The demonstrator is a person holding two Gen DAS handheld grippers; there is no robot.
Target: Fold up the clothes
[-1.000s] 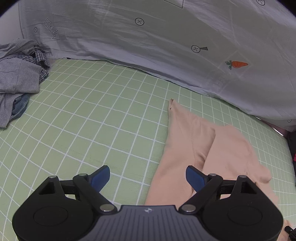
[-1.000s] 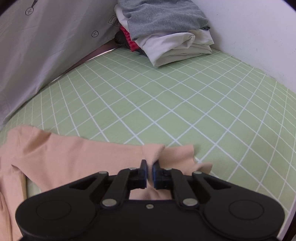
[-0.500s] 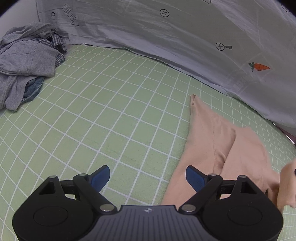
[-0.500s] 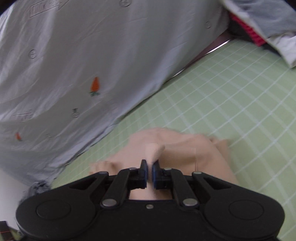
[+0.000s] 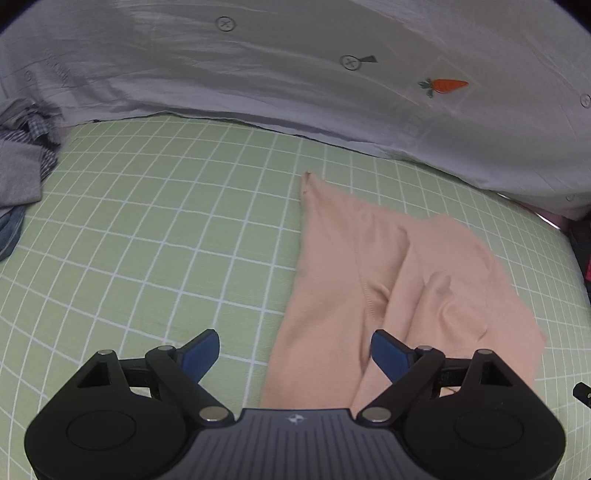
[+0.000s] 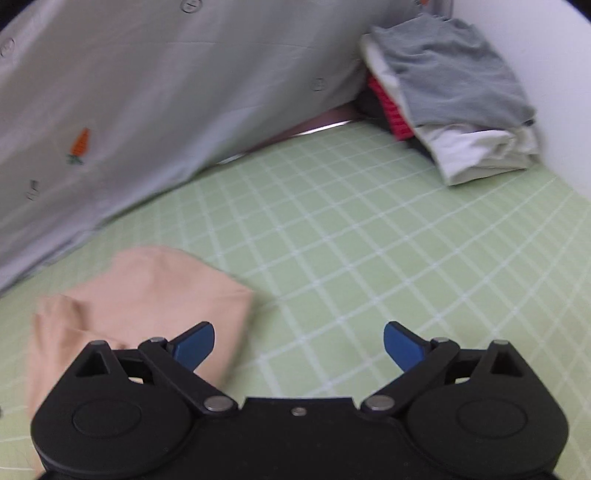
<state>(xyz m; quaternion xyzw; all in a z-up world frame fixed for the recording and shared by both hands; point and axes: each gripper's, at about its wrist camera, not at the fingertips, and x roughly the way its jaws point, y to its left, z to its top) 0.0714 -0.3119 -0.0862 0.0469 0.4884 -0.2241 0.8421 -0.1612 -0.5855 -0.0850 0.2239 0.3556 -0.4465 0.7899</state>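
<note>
no text can be read; the grey sheet [image 5: 295,74] far across the bed shows only a carrot print [image 5: 445,85] and circled crosses [image 5: 225,24].

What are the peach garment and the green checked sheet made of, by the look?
Peach garment: probably a thin matte knit; soft folds, a stitched seam. Green checked sheet: looks like smooth woven cotton or similar, matte, lying flat with few wrinkles. Exact fibre can't be told.

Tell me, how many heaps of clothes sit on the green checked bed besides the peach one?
2: a rumpled grey heap at the left edge in the left view, and a folded stack in the far right corner. More may lie outside both views.
</note>
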